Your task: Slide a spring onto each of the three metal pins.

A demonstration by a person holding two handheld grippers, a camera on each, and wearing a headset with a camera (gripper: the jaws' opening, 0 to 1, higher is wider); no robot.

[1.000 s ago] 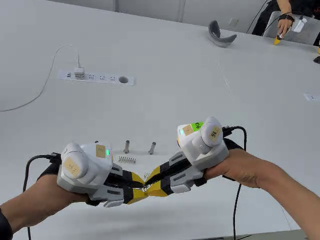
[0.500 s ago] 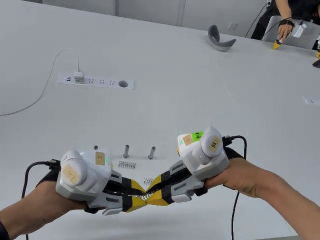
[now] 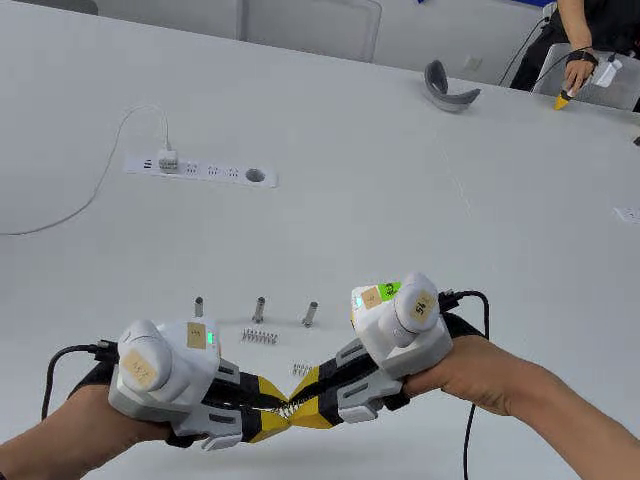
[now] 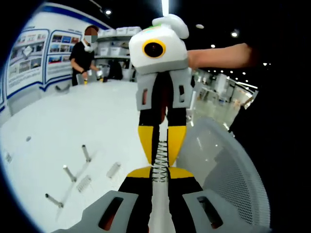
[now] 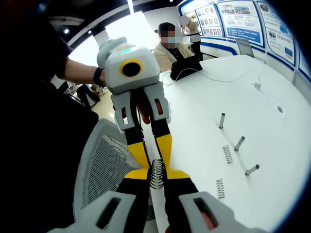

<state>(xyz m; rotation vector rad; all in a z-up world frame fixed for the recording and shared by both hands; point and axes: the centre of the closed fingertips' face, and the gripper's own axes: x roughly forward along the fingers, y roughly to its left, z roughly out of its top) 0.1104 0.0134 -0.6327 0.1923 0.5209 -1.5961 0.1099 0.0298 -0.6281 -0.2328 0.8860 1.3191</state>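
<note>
0/3 done rn: left gripper (image 3: 270, 416) & right gripper (image 3: 306, 408) both clamped on 1 spring (image 3: 288, 408); 3 pins (image 3: 259, 309) bare at 12 o'clock, 2 loose springs (image 3: 259, 337) beside.

Against 1.0 s earlier: drawn back slightly from the row of pins (image 3: 259, 309), toward the person. So moved: left gripper (image 3: 268, 413) and right gripper (image 3: 305, 403) together, held spring (image 3: 287, 408) carried along between the jaws. Leftmost pin (image 3: 198, 306) of the row uncovered from behind the left gripper. Likewise fully uncovered: loose spring (image 3: 300, 369) near the row's right end.
</note>
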